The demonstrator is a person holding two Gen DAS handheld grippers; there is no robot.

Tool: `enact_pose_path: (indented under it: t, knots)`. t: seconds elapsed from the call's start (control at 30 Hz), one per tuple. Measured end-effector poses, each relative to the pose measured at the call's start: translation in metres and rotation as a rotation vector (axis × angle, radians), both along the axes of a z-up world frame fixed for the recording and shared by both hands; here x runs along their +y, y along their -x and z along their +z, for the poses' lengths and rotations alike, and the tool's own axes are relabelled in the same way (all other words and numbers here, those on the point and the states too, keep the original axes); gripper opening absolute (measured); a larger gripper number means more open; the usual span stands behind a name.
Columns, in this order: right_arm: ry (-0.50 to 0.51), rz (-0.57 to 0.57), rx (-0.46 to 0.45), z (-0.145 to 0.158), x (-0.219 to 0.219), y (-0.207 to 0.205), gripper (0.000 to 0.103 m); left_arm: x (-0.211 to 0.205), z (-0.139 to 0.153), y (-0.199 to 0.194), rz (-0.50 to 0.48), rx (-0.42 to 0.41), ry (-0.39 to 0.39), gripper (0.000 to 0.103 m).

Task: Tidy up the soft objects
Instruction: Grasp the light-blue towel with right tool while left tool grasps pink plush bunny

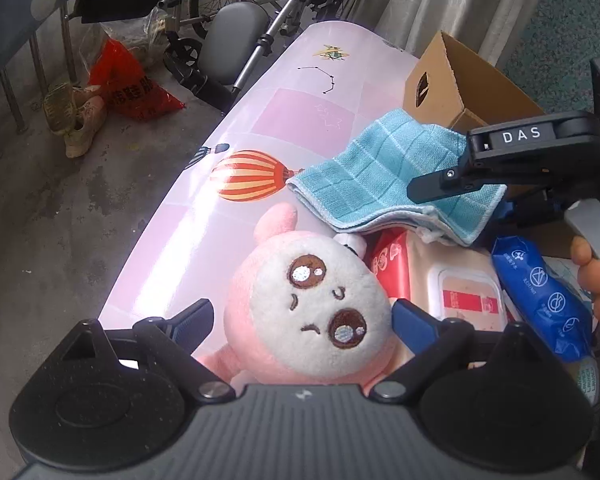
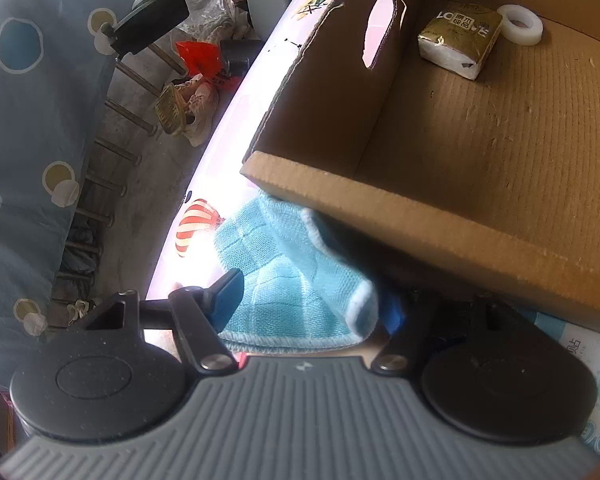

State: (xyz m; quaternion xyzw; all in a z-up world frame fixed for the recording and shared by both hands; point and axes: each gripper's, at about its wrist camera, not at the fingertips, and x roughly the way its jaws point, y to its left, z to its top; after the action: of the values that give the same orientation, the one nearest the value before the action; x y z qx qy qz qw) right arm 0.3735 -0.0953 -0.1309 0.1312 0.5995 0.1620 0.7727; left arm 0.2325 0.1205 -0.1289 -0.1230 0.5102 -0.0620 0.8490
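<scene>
A pink plush toy [image 1: 312, 300] with a white face lies on the pink table [image 1: 300, 120], its head between the fingers of my left gripper [image 1: 302, 320]. The jaws stand open, with a gap beside the left finger. A light blue cloth [image 1: 372, 172] is draped over packets beside the cardboard box [image 1: 456, 80]. My right gripper [image 1: 460, 200] comes in from the right, one finger on top of the cloth. In the right wrist view the blue cloth [image 2: 288, 280] bunches up between the fingers of my right gripper [image 2: 312, 304] and touches both. The right finger is partly hidden by the cloth.
The open cardboard box [image 2: 420, 216] holds a gold tissue packet [image 2: 460, 36] and a tape roll [image 2: 520, 24]. A wet-wipe pack [image 1: 460, 292], a red packet [image 1: 392, 260] and a blue packet [image 1: 540, 300] lie under and beside the cloth. A wheelchair [image 1: 236, 8], red bag [image 1: 132, 84] and shoes [image 1: 80, 120] are on the floor.
</scene>
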Motion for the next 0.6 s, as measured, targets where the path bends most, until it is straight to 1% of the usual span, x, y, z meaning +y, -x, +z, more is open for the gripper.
enact_pose_path:
  t: [0.07,0.1,0.13,0.17,0.2,0.23,0.33,0.5,0.6]
  knots:
    - [0.007,-0.008,0.003,-0.004,0.001,-0.001,0.051,0.0,-0.003,-0.001,0.006,0.012,0.015,0.096]
    - [0.005,-0.009,0.003,-0.006,0.001,-0.001,0.048,-0.001,-0.004,-0.001,0.007,0.017,0.021,0.096]
    - [0.0,-0.013,0.005,-0.008,0.0,-0.001,0.04,-0.001,-0.005,-0.001,0.009,0.02,0.024,0.096]
    - [-0.004,-0.017,0.005,-0.009,-0.001,-0.001,0.029,-0.002,-0.006,-0.001,0.012,0.023,0.027,0.096]
    - [-0.011,-0.017,0.007,-0.011,-0.002,-0.001,0.022,-0.002,-0.007,-0.001,0.012,0.027,0.038,0.093]
    - [-0.019,-0.018,0.01,-0.011,-0.003,-0.001,0.015,-0.002,-0.008,-0.001,0.013,0.031,0.049,0.092]
    - [-0.027,-0.02,0.0,-0.011,-0.005,0.001,0.007,-0.003,-0.008,0.001,0.019,0.023,0.043,0.089]
    - [-0.059,-0.014,-0.017,-0.005,-0.006,0.005,0.005,-0.001,-0.006,0.004,0.041,0.018,0.052,0.084]
    - [-0.092,0.007,-0.03,0.006,-0.004,0.007,0.005,0.002,-0.005,0.006,0.052,0.012,0.053,0.081]
